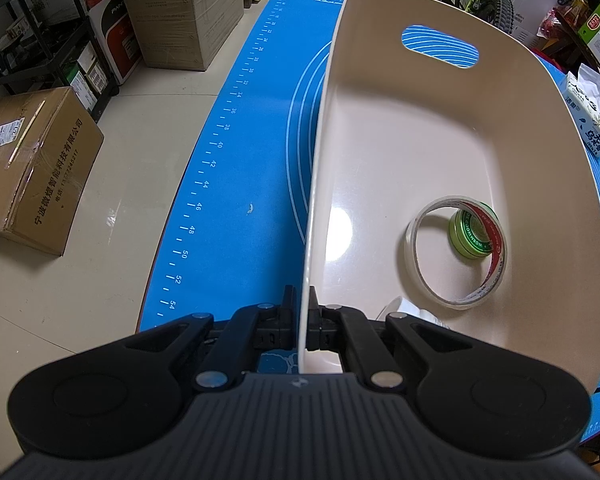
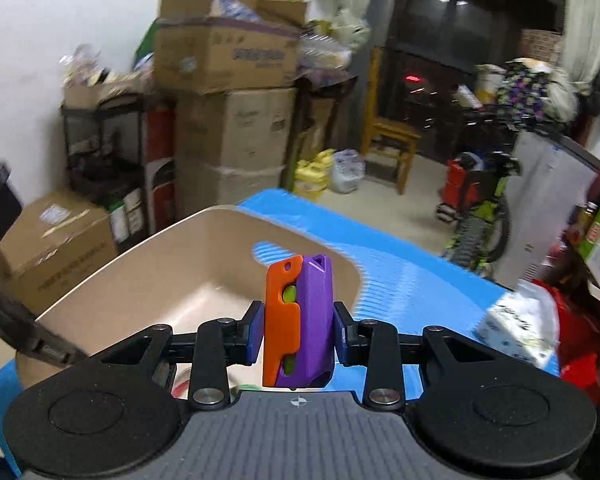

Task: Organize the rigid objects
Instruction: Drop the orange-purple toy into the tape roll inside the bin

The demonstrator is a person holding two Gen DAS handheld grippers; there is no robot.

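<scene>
A beige plastic basket [image 1: 400,132] with a handle slot stands on a blue measuring mat [image 1: 256,152]. My left gripper [image 1: 303,320] is shut on the basket's near left rim. Inside the basket lie a clear tape roll [image 1: 456,252] and a green round tin [image 1: 470,232] seen through the roll. My right gripper [image 2: 299,328] is shut on an orange and purple plastic toy [image 2: 300,320], held upright above the basket's [image 2: 148,280] near right side. The left gripper's arm shows at the left edge of the right wrist view [image 2: 16,336].
A tissue pack [image 1: 588,120] lies on the mat right of the basket; it also shows in the right wrist view [image 2: 516,328]. Cardboard boxes [image 1: 32,168] and a black shelf [image 1: 48,28] stand on the floor to the left. A bicycle [image 2: 480,224] stands beyond the table.
</scene>
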